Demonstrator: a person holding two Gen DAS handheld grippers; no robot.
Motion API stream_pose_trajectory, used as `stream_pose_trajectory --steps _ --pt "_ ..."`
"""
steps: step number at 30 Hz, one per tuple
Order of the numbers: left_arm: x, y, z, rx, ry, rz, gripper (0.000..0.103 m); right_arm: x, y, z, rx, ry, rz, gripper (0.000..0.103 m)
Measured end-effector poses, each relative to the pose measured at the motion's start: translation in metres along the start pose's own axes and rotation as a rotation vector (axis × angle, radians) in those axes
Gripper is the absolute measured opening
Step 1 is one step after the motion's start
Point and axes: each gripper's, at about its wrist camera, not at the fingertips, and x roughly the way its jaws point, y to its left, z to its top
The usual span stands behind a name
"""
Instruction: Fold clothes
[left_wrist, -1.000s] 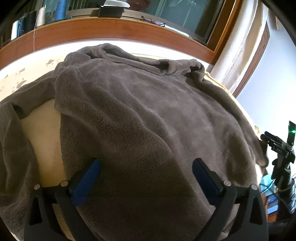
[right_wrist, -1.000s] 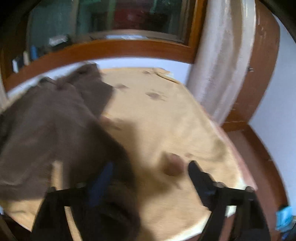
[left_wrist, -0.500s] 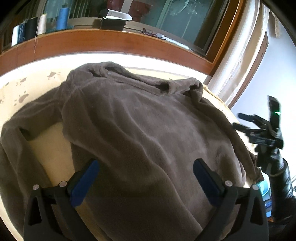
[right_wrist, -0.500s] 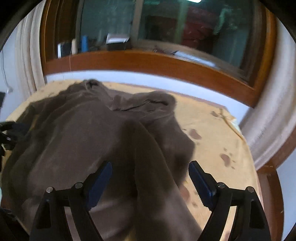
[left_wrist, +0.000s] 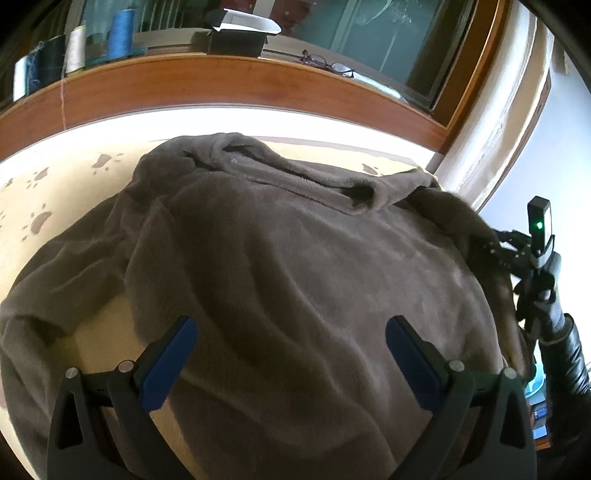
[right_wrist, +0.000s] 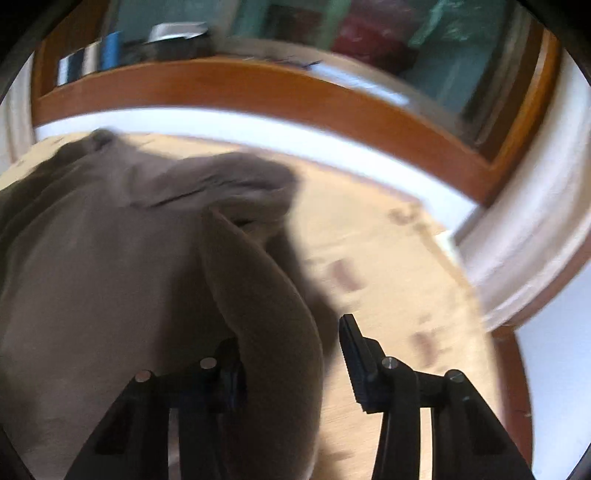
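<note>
Your left gripper (left_wrist: 288, 354) has its two blue pads (left_wrist: 168, 363) spread wide, and nothing is between them. It hangs over the near part of the gray sweater (left_wrist: 295, 277), which fills the view from 6 o'clock up to 12 o'clock.

Your right gripper (right_wrist: 291, 354) has just been closing its jaws. A long fold of the sweater (right_wrist: 266, 314) runs up between them. The left pad is tucked against the fold, but a thin gap shows beside the right pad (right_wrist: 352, 354), so the squeeze is not full yet. From the left camera, that gripper (left_wrist: 517, 254) sits at 3 o'clock at the sweater's right edge, held by a hand (left_wrist: 546, 299) in a black glove.

The sweater is soft and fuzzy, like a plush toy. It lies spread out with wavy wrinkles, and its floppy collar (left_wrist: 295, 173) is at 12 o'clock. One sleeve (left_wrist: 66, 266) bends away at 9 o'clock. Under it is a cream cover (left_wrist: 33, 192) with brown paw prints. Behind that is a smooth wooden ledge (left_wrist: 184, 85) with spools of thread (left_wrist: 77, 48), a small box (left_wrist: 240, 35) and a pair of glasses (left_wrist: 328, 64).
</note>
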Motion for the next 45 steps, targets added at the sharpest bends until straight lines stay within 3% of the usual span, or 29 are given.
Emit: stream_pose_trajectory --steps 3,8,11,14,16,20,26,32,36,41,45 --pt "0.009 -0.001 0.013 0.015 0.009 -0.009 0.102 0.025 -0.035 -0.001 0.034 0.047 -0.110 0.047" --pt "0.018 0.005 0.036 0.022 0.028 -0.025 0.102 0.068 -0.076 -0.017 0.129 0.152 -0.138 0.047" --pt "0.023 0.012 0.049 0.032 0.043 -0.005 0.102 0.065 -0.085 -0.013 0.183 0.135 -0.100 0.047" --pt "0.030 0.020 0.065 0.051 0.063 0.037 0.102 0.047 -0.077 0.006 0.135 0.077 -0.100 0.051" --pt "0.038 0.027 0.075 0.061 0.085 0.069 0.102 0.029 -0.070 0.020 0.115 0.034 -0.049 0.060" --pt "0.057 0.042 0.093 0.087 0.131 0.113 0.102 0.005 -0.041 0.053 0.074 -0.009 0.157 0.061" --pt "0.091 0.066 0.115 0.087 0.205 0.128 0.102 0.031 0.036 0.078 -0.034 0.127 0.414 0.062" --pt "0.128 0.091 0.142 0.030 0.246 0.122 0.102 0.077 0.087 0.093 -0.119 0.236 0.418 0.062" --pt "0.145 0.096 0.155 0.001 0.237 0.124 0.102 0.093 0.090 0.118 -0.127 0.178 0.333 0.062" --pt "0.156 0.108 0.174 -0.077 0.167 0.126 0.102 0.118 0.053 0.155 0.072 0.090 0.285 0.062" --pt "0.163 0.121 0.185 -0.133 0.129 0.137 0.102 0.155 0.034 0.159 0.193 0.133 0.282 0.062"
